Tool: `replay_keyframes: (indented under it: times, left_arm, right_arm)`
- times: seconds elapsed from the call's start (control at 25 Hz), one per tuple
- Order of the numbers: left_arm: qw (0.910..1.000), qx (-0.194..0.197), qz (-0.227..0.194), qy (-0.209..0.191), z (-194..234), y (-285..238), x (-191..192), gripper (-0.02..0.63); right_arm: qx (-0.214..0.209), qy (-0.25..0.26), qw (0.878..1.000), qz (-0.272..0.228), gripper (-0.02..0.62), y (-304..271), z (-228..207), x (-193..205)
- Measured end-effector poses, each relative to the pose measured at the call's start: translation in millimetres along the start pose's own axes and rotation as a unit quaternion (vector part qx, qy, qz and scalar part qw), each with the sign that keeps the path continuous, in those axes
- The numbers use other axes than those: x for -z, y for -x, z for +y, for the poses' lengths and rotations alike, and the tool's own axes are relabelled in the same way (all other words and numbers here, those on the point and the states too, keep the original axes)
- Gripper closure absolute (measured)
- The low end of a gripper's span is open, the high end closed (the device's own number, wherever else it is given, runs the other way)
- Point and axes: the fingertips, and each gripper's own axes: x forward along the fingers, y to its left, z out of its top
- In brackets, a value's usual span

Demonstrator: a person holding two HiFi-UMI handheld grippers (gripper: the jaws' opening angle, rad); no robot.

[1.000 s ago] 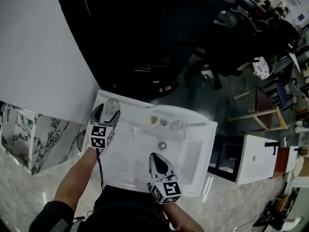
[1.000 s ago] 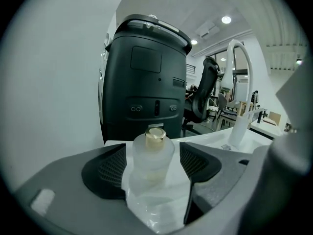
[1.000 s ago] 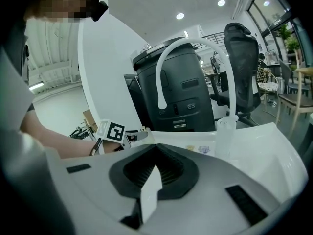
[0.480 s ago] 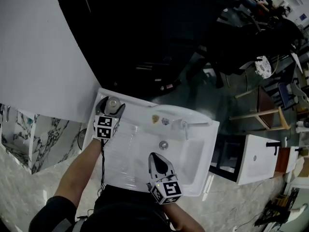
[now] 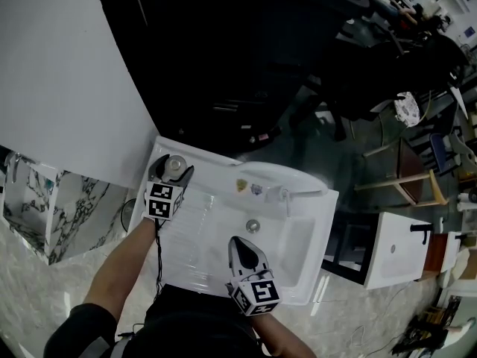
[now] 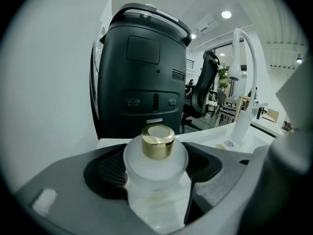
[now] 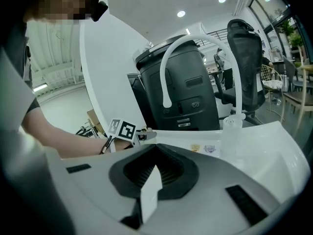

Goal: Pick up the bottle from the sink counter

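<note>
The frosted, gold-capped bottle stands at the upper-left corner of the white desk in the head view. It now sits between the jaws of the left gripper, which was short of it a second ago (the jaws are wide apart, have just been closing slightly, and are not clamped on the glass). The right gripper, jaws closed and empty, remains over the basin at lower centre.
</note>
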Motion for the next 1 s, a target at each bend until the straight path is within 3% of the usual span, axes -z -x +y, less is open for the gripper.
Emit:
replay_keyframes:
  times: [0.36,0.68,1.0]
  left_arm:
    - [0.9991,0.026,-0.035,0.004,-19,59,-19,0.264]
    - [0.9967,0.074,-0.033,-0.006,-53,127,-24,0.264]
    - [0.9955,0.084,-0.043,-0.002,-80,199,-25,0.264]
  right_arm:
    - [-0.024,0.014,1.0,-0.007,0.591,-2,19,-5]
    - [-0.038,0.021,0.999,-0.012,0.591,6,34,-4]
    - [-0.045,0.027,0.998,-0.028,0.591,24,45,-8]
